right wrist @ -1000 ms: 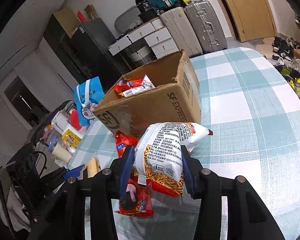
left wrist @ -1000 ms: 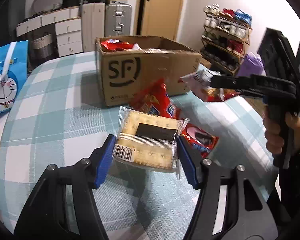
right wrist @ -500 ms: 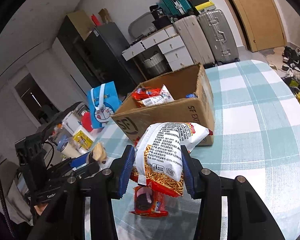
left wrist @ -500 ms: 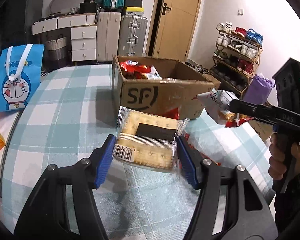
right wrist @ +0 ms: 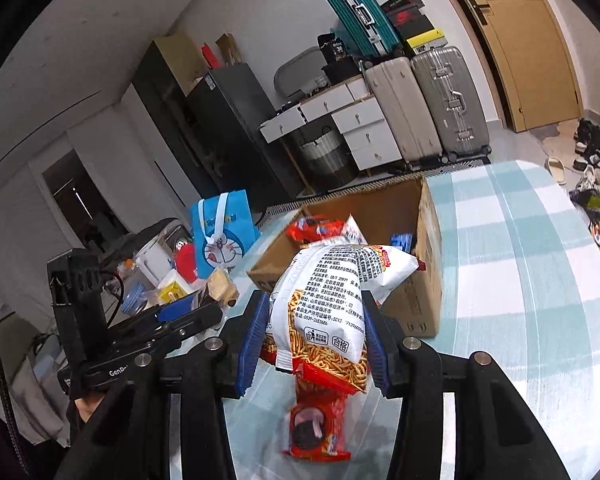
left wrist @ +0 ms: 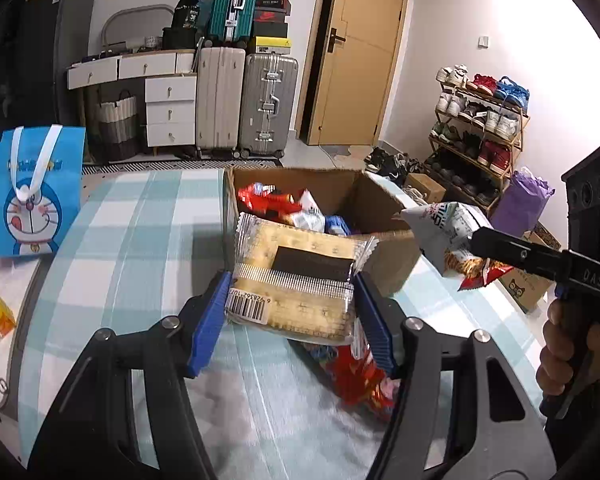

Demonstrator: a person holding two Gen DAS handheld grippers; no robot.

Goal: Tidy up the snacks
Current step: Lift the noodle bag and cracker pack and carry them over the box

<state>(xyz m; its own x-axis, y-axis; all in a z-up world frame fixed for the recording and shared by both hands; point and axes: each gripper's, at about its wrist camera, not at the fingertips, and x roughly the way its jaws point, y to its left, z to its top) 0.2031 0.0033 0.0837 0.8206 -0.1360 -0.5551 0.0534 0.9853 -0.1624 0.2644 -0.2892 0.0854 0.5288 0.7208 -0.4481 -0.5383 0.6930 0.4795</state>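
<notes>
Cardboard box (left wrist: 384, 216) faces both hand-held grippers, left (left wrist: 290, 314) clamping crackers (left wrist: 296, 280), right (right wrist: 314, 338) clamping chips (right wrist: 332, 300).

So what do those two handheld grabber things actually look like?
Both are black plastic tools with pistol-style handles. Each gripper, left and right, has two black arms with silver screws and ribbed blue pads. White lettering marks their sides, "GenR..." on the left tool. The hand on the right one shows a dark sleeve.

We see a teal-and-white checked bench (left wrist: 132, 240), brown cardboard box (left wrist: 384, 216) on it, blue cartoon bag (left wrist: 36, 192) left of the box, red snack packets (left wrist: 268, 200) inside the box
</notes>
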